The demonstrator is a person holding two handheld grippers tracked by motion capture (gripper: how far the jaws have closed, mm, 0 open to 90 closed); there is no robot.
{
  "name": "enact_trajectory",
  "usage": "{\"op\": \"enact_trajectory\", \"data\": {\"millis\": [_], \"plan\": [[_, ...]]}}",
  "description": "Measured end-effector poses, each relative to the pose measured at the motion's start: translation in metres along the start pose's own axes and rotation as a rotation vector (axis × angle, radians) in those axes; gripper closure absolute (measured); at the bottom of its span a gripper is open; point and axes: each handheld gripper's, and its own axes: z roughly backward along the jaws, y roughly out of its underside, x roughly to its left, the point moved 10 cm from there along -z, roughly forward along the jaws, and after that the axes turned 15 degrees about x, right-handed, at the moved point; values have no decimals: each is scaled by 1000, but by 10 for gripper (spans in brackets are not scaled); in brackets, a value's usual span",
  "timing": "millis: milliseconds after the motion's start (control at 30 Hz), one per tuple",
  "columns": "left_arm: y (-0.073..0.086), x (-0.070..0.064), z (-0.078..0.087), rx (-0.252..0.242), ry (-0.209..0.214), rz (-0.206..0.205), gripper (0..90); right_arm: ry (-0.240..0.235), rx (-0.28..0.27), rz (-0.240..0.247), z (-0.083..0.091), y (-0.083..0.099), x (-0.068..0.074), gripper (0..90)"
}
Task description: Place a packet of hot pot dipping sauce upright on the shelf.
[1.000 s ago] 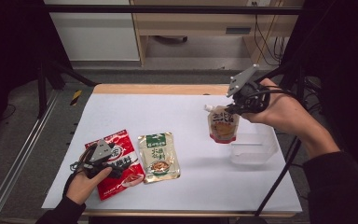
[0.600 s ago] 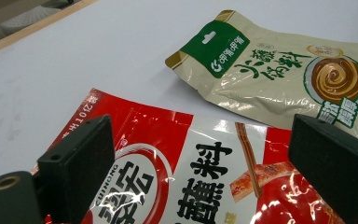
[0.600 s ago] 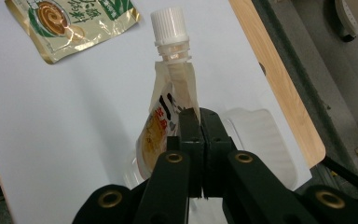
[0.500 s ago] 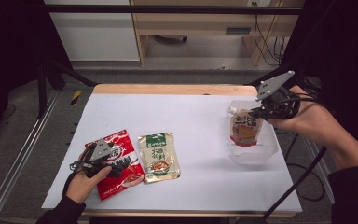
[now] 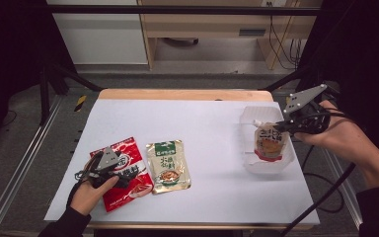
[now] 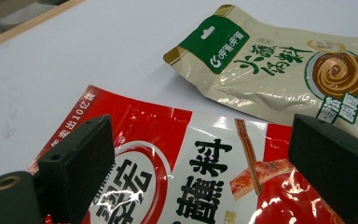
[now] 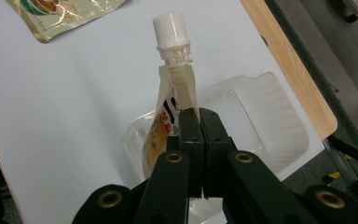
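Observation:
A spouted sauce pouch [image 5: 270, 140] with a white cap [image 7: 170, 29] hangs over the clear plastic tray [image 5: 249, 118] at the table's right. My right gripper [image 5: 281, 126] is shut on the pouch's upper edge [image 7: 181, 105], just below the spout. At the front left lies a red sauce packet [image 5: 128, 168], and my left gripper [image 5: 109, 170] rests over it, open, its jaws straddling the printed face [image 6: 200, 172]. A beige packet with a green header [image 5: 167, 165] lies flat beside the red one, also seen as the beige packet [image 6: 279, 70] in the left gripper view.
The white table top [image 5: 197, 123] has a wooden far edge [image 5: 182, 94]. A cable [image 5: 325, 192] trails from the right gripper off the table's right side. Metal rails [image 5: 15, 168] run along the floor at the left.
My right gripper has carried the spouted pouch from the table's middle right over to the clear tray and lowered it. The left gripper has stayed on the red packet.

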Motion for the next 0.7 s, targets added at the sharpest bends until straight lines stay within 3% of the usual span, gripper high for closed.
{"op": "enact_trajectory", "data": {"millis": [333,700], "plan": [[0,1,0,-2,2,2,71,-22,-6,-8,-14,4,5,895],[1,0,0,7,3,-6,71,-74,-23,-28,-45,14,17,892]]}}
